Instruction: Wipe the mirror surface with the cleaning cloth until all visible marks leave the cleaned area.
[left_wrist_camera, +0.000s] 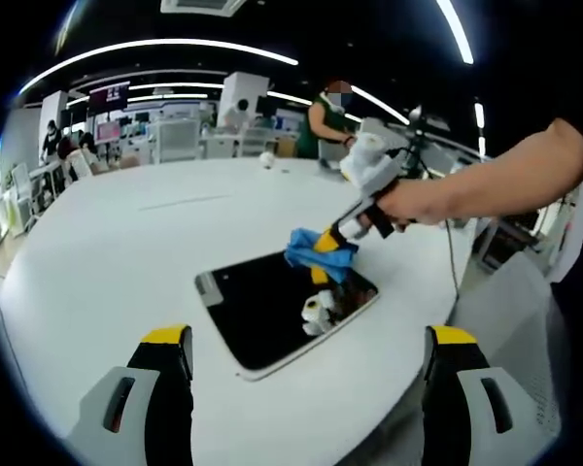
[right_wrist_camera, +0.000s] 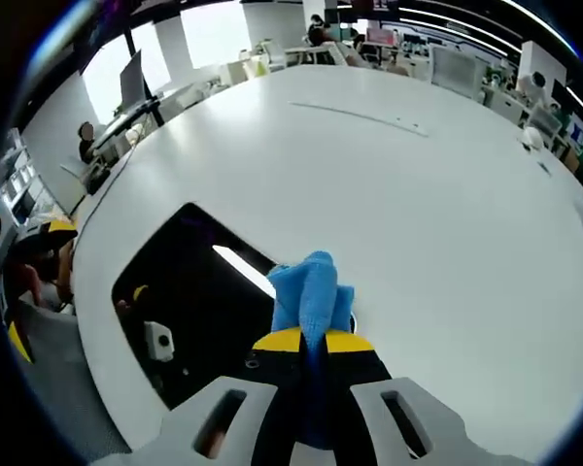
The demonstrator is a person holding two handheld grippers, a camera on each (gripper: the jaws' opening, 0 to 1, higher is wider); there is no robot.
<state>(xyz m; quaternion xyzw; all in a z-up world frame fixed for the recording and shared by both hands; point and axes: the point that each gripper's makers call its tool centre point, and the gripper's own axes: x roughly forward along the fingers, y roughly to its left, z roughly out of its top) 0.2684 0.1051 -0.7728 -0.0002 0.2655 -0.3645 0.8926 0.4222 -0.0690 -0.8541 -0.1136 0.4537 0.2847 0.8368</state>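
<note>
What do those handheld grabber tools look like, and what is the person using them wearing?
Each gripper has two light grey jaws with a dark slot in each, ending in black fingers capped with yellow tips. The left gripper shows its jaws wide apart. The right gripper has a white, blocky body and a handle in the left gripper view. The person's sleeve is dark and short. No cables are visible on either.

Open office, white table (left_wrist_camera: pixel 126 243), ceiling light strips (left_wrist_camera: pixel 175 47)

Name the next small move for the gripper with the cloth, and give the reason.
Probably sweep the right gripper across the mirror: it is shut on the blue cloth, which sits at one edge of the glass, with most of the surface beyond it.
</note>
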